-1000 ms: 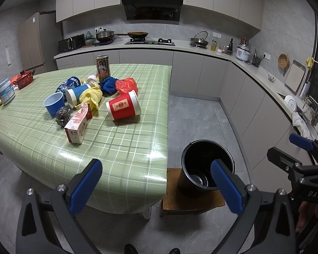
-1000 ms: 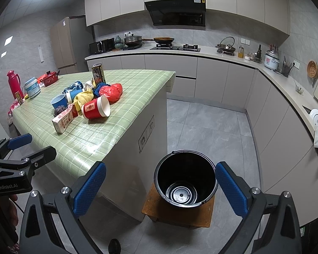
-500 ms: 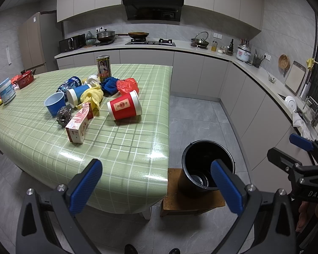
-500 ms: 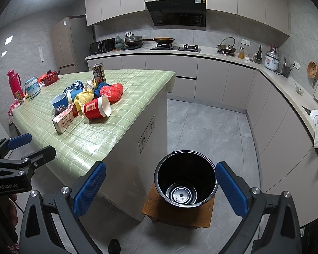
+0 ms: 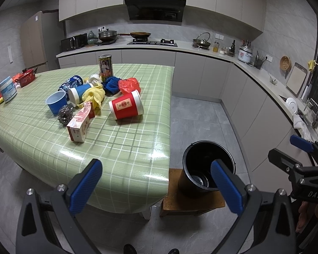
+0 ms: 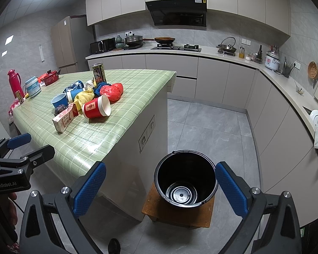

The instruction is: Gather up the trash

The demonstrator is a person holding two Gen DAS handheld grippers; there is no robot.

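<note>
A heap of trash lies on the green checked table: a red paper cup on its side, a red-and-white carton, a yellow rag, a red plastic bag, blue cups, a steel scourer and a tall can. An empty black bucket stands on a low brown stool beside the table. My left gripper hangs open before the table's near edge. My right gripper is open above the bucket. Neither holds anything.
A kitchen counter with stove, pots and a rice cooker runs along the back and right walls. A red thermos, a white jar and a red pot stand at the table's far left end. Grey tiled floor lies between table and cabinets.
The left wrist view has shifted very slightly; the table's things sit a touch further right. Both grippers stay open and nothing has been picked up.
</note>
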